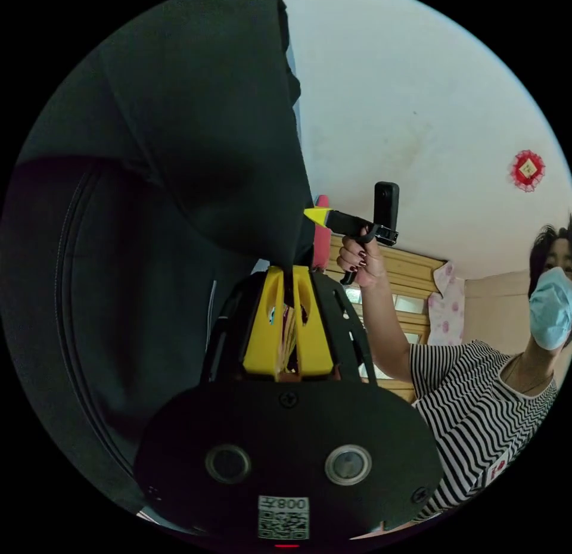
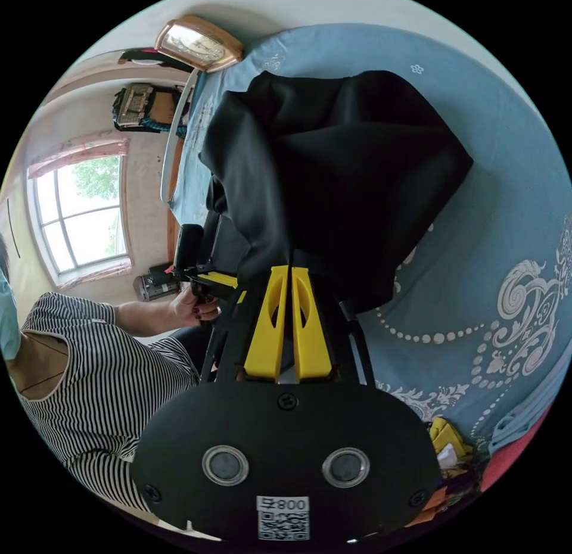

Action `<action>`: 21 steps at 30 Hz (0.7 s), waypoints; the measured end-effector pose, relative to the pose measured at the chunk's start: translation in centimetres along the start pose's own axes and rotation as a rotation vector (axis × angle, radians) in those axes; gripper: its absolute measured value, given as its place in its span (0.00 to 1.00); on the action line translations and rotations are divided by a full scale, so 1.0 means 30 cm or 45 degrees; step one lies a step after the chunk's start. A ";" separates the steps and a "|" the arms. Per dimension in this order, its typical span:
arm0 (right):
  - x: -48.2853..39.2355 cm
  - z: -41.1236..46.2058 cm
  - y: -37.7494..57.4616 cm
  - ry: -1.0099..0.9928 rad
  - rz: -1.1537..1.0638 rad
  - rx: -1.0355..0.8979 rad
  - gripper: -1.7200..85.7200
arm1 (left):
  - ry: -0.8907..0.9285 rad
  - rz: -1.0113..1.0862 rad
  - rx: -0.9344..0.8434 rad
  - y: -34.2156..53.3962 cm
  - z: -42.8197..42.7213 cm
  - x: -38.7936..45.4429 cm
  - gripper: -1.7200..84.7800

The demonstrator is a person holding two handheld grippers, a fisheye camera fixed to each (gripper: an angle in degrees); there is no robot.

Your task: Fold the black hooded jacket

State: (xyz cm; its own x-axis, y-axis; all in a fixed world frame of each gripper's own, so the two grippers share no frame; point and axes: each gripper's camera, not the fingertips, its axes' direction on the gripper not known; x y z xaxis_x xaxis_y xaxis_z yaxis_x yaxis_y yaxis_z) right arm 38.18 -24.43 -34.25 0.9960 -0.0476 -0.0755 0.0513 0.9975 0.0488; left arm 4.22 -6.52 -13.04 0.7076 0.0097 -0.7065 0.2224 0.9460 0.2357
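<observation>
The black hooded jacket [image 1: 179, 179] hangs in the air and covers the left half of the left gripper view. My left gripper [image 1: 290, 274] is shut on an edge of its cloth, its yellow jaws pressed together. In that view the right gripper [image 1: 319, 215] shows beyond the cloth, held in a hand. In the right gripper view the jacket [image 2: 345, 167] bunches in a dark mass over the blue bedspread [image 2: 512, 179]. My right gripper [image 2: 290, 271] is shut on a fold of it. The left gripper [image 2: 217, 278] shows at the left there, also at the cloth.
A person in a striped top [image 1: 476, 411] and a face mask stands close behind both grippers. The bed has a wooden headboard [image 1: 393, 268]. A window [image 2: 83, 214] and a clock [image 2: 196, 41] are beyond the bed. Small coloured items [image 2: 450, 453] lie at the bed's edge.
</observation>
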 end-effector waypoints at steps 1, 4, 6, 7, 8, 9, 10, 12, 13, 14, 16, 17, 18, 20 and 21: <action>0.012 0.004 -0.005 0.001 0.002 0.000 0.03 | -0.005 -0.007 -0.002 -0.011 0.010 -0.007 0.06; 0.069 0.022 -0.030 0.011 0.010 -0.003 0.03 | -0.044 -0.046 -0.014 -0.067 0.058 -0.042 0.06; 0.101 0.029 -0.054 0.016 0.016 -0.003 0.03 | -0.077 -0.061 -0.018 -0.112 0.088 -0.064 0.06; 0.104 0.030 -0.061 0.020 0.013 -0.006 0.03 | -0.088 -0.066 -0.019 -0.123 0.094 -0.068 0.06; 0.107 0.032 -0.073 0.033 0.005 -0.014 0.03 | -0.106 -0.073 -0.019 -0.143 0.103 -0.076 0.06; 0.104 0.032 -0.081 0.051 -0.008 -0.020 0.03 | -0.119 -0.076 -0.018 -0.161 0.109 -0.082 0.06; 0.101 0.030 -0.083 0.059 -0.015 -0.023 0.03 | -0.123 -0.079 -0.019 -0.170 0.112 -0.085 0.06; 0.077 0.007 -0.073 0.083 -0.041 0.000 0.03 | -0.134 -0.082 -0.016 -0.198 0.117 -0.089 0.06; 0.068 -0.003 -0.066 0.092 -0.045 0.017 0.02 | -0.138 -0.083 -0.016 -0.204 0.118 -0.089 0.06; 0.042 -0.027 -0.049 0.136 -0.047 0.062 0.02 | -0.146 -0.082 -0.016 -0.215 0.119 -0.088 0.06; -0.016 -0.069 -0.019 0.229 -0.062 0.153 0.02 | -0.167 -0.080 -0.021 -0.229 0.121 -0.086 0.06; -0.061 -0.088 -0.005 0.274 -0.076 0.217 0.02 | -0.168 -0.077 -0.020 -0.237 0.121 -0.086 0.06; -0.107 -0.084 -0.004 0.287 -0.121 0.250 0.02 | -0.161 -0.077 -0.016 -0.243 0.120 -0.086 0.06; -0.159 -0.028 -0.037 0.313 -0.177 0.214 0.02 | -0.155 -0.069 -0.011 -0.252 0.118 -0.081 0.07; -0.179 0.040 -0.073 0.370 -0.206 0.149 0.02 | -0.149 -0.063 -0.011 -0.257 0.115 -0.076 0.07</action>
State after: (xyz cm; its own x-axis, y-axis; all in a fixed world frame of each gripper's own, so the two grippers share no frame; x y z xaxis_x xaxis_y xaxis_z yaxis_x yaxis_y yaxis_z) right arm 32.80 -26.41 -32.77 0.9127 -0.1706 -0.3713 0.2316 0.9646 0.1259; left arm 3.19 -14.94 -10.95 0.7697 -0.0746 -0.6340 0.2536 0.9472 0.1964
